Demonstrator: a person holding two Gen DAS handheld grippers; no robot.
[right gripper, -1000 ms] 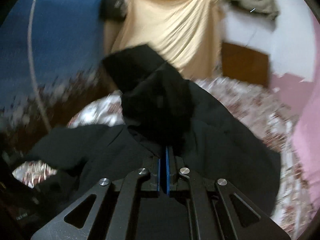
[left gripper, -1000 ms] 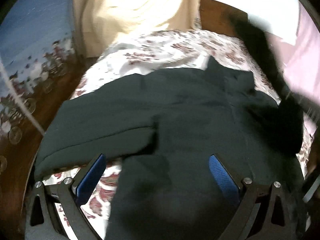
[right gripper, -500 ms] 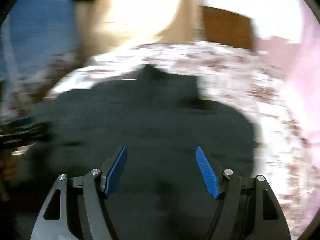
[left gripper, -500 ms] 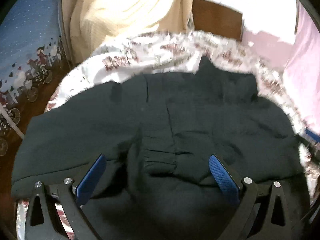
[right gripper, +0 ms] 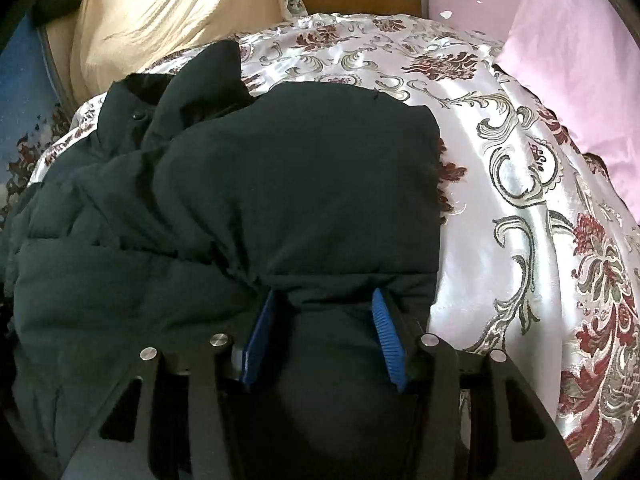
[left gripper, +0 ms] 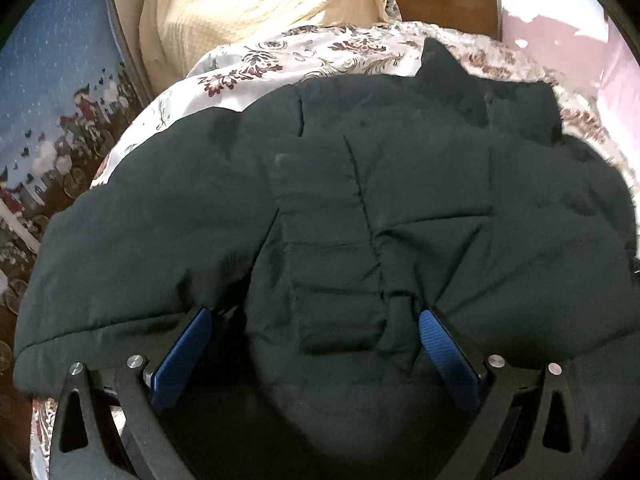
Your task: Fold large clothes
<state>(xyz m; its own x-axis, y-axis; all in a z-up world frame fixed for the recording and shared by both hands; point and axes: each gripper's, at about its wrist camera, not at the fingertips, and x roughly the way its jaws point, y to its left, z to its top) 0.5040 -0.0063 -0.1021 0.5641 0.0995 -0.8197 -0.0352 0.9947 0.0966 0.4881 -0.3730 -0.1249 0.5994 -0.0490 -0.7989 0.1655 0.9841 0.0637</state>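
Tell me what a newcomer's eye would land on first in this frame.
A big black padded jacket fills the middle of both views, spread over a shiny floral bedspread. The right gripper, whose jaws have just been closing, has a bunch of jacket between its pads. A pink pillow sits at far right.

Left gripper (left gripper: 312, 320) jaws wide apart, angled downward. Right gripper (right gripper: 322, 300) jaws partly apart, just been closing, fabric between them.
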